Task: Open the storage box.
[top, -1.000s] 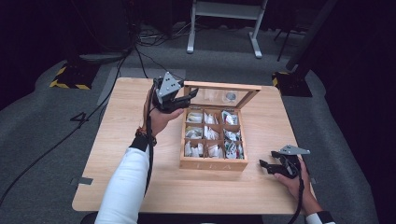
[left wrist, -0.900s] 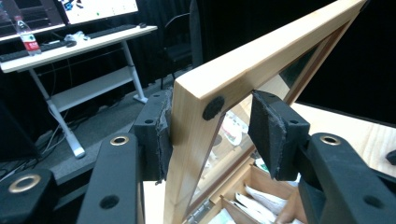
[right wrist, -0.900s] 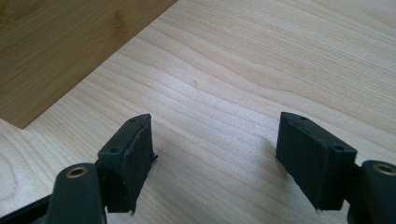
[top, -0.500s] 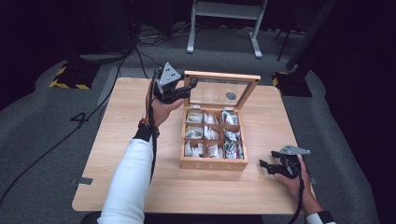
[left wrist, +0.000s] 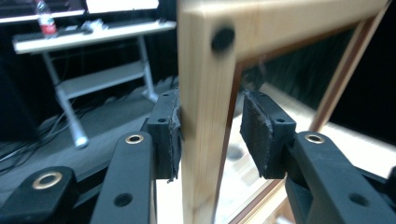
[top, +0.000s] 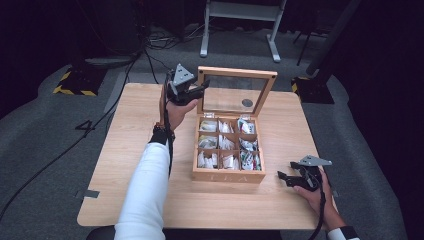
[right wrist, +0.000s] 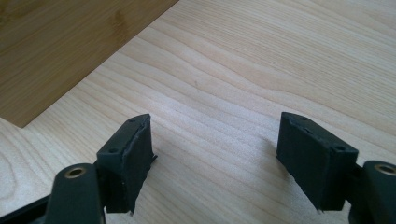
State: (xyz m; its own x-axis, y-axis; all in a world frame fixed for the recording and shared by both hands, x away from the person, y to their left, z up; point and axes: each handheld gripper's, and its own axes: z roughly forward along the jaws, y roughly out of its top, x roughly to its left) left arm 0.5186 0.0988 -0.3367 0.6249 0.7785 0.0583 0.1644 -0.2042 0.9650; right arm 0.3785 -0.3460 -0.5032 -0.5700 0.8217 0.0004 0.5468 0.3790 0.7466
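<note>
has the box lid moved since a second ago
Yes. The lid has swung up and back from lying low over the box to standing nearly upright behind the compartments, its left frame between the closing jaws of the left gripper.

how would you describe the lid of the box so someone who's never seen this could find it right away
On the pale wooden table stands a wooden box split into nine compartments of small packets. The lid rises upright from its far edge, its left frame post between the pads of the left gripper. It alone is a wooden frame around a clear pane.
</note>
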